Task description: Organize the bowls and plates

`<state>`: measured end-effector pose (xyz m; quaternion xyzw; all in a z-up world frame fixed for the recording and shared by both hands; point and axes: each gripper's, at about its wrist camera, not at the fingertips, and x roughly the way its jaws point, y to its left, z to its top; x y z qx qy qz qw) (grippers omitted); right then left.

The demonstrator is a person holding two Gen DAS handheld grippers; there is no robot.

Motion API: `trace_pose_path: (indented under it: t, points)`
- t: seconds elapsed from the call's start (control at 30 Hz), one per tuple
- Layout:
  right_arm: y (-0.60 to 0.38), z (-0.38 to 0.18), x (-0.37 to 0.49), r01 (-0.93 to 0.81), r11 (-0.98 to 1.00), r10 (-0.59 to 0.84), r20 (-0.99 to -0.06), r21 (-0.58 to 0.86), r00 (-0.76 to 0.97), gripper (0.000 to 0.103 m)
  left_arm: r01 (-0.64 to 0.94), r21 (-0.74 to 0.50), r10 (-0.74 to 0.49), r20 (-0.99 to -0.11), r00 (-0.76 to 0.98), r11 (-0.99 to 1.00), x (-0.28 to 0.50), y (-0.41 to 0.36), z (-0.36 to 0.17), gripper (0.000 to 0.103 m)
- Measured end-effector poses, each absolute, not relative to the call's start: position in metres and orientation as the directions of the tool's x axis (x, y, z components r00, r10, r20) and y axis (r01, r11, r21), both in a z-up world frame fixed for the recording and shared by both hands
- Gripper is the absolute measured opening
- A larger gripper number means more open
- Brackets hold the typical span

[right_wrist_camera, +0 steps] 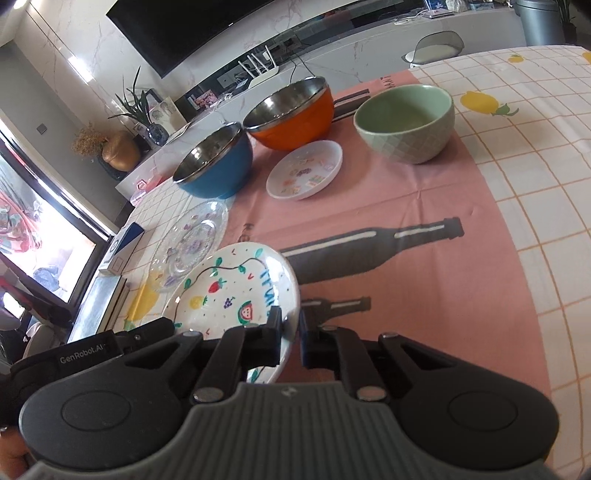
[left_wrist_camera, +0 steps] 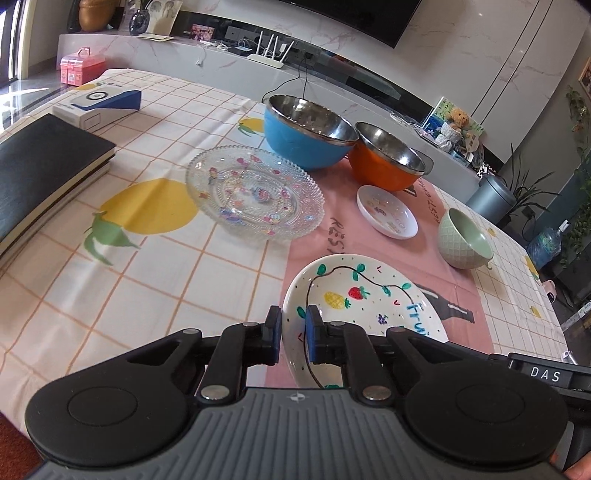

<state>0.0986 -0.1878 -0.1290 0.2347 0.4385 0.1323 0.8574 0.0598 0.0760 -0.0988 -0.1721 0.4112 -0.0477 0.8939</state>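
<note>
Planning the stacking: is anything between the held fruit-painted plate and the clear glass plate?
Nothing visible. The white fruit-painted ceramic plate, gripped by both grippers, faces only bare tablecloth before the clear patterned glass plate.

place: home living room | wall: TV [left_wrist_camera: 354,18] on marble, low console under it with router [left_wrist_camera: 267,55], photos, vase [right_wrist_camera: 120,149] | past the desk's far edge: plants [right_wrist_camera: 138,101], bin [left_wrist_camera: 491,197] | desk [left_wrist_camera: 166,277]: lemon-print cloth, bowls, plates, book [left_wrist_camera: 44,166]
</note>
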Motion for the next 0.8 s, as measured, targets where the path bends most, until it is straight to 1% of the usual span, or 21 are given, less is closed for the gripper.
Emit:
trace_pose_path:
  t: [0.27,0.53,0.8]
  points:
    - [-0.171,-0.138,0.076,-0.011,0.855,0.446,-0.723,0.519,0.528,0.007,-0.089,-0.336,-0.206,-0.745,0.635,0.938,0.035,0.088,-0.112,0.015]
    - [-0.161,-0.143,0.082,-0.010,0.869,0.426,-0.739,0.495,0.522,0.007,-0.108,-0.331,-0.194,-0.754,0.627,0.937,0.035,0.091,-0.117,0.015]
    - [-0.158,-0.145,0.084,-0.016,0.876,0.420,-0.745,0.482,0.518,0.008,-0.092,-0.296,-0.179,-0.767,0.616,0.951,0.036,0.086,-0.117,0.016]
